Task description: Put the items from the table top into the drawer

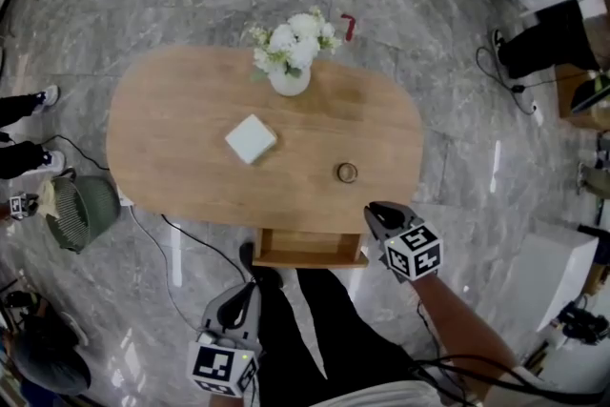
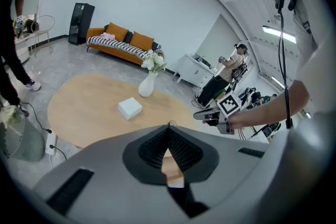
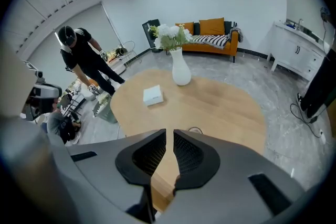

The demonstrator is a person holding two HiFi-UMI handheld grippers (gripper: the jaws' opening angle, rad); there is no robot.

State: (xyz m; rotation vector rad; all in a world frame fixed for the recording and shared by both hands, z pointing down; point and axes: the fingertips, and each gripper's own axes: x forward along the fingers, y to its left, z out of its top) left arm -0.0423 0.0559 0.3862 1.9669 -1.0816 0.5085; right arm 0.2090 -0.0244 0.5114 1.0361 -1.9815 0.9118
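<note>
An oval wooden table (image 1: 172, 138) carries three things. A vase of white flowers (image 1: 291, 76) stands near the far edge. A white square box (image 1: 251, 138) lies flat around the middle, a little to the left. A small ring-shaped item (image 1: 347, 172) lies to the right, closer to the near edge and well apart from the box. At the middle of the near edge the drawer (image 1: 286, 248) stands pulled out, with its wooden inside showing.

The right gripper (image 1: 374, 210) hangs just right of the drawer at the table's near edge and points down and away. Its own view shows the jaws clenched to a thin slit, with only the table surface visible through it. The ring-shaped item sits just past the tips.

The left gripper (image 1: 250, 289) is nearer to the person, left of the drawer and over the grey marble floor. Its jaws are clenched tip to tip on nothing.

Past the table stand an orange sofa (image 2: 121, 42) and a person in black (image 3: 84, 60).
</note>
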